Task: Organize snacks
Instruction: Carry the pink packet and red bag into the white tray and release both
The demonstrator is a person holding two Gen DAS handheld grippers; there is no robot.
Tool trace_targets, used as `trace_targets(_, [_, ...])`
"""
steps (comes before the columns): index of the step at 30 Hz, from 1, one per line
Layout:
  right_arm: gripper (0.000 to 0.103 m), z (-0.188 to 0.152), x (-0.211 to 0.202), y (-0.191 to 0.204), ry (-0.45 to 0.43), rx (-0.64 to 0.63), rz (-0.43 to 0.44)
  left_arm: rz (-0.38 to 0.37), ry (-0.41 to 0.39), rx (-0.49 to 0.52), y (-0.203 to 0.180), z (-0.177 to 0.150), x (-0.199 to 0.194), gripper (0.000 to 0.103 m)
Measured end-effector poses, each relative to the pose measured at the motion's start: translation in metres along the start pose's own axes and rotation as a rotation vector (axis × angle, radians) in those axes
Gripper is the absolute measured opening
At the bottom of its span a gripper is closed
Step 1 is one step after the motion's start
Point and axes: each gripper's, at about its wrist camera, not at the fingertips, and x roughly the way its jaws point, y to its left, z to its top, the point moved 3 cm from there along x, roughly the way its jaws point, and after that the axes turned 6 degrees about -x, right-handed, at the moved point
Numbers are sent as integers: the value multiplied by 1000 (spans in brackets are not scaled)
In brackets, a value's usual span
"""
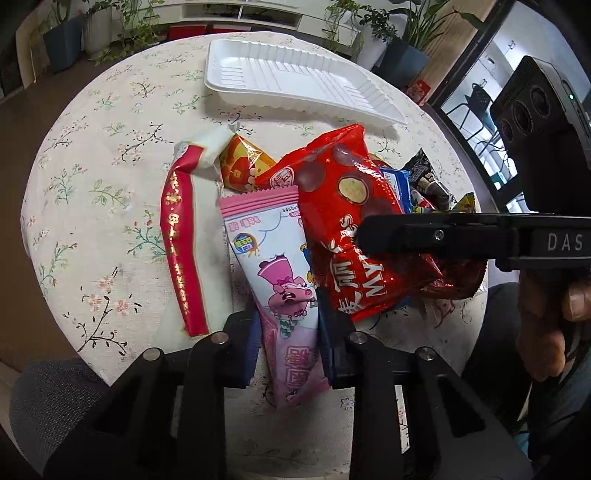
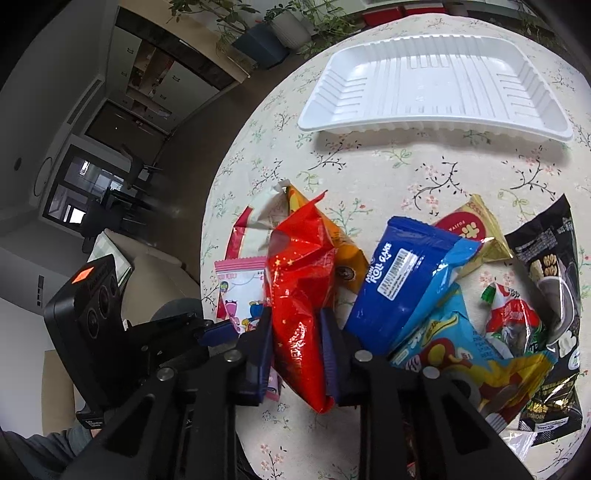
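My left gripper (image 1: 288, 332) is shut on a pink snack packet (image 1: 275, 273) with a cartoon print, which lies on the flowered tablecloth. My right gripper (image 2: 295, 332) is shut on a red chocolate bag (image 2: 299, 295) and holds it tilted above the pile; that bag (image 1: 354, 225) and the right gripper's finger (image 1: 443, 236) also show in the left wrist view. A white plastic tray (image 1: 291, 81) stands empty at the far side of the table; it also shows in the right wrist view (image 2: 432, 88).
A red-and-white wrapper (image 1: 184, 236) and an orange packet (image 1: 243, 166) lie left of the pile. A blue roll-cake pack (image 2: 402, 273), a light blue bag (image 2: 469, 358), a black bag (image 2: 554, 280) and a gold packet (image 2: 472, 229) lie to the right. Potted plants (image 1: 96, 29) stand beyond the round table's edge.
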Motion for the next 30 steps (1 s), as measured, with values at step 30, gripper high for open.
trace_targets(30, [23, -5, -39, -4, -164, 96, 130, -215, -75, -71, 16, 11, -53, 24])
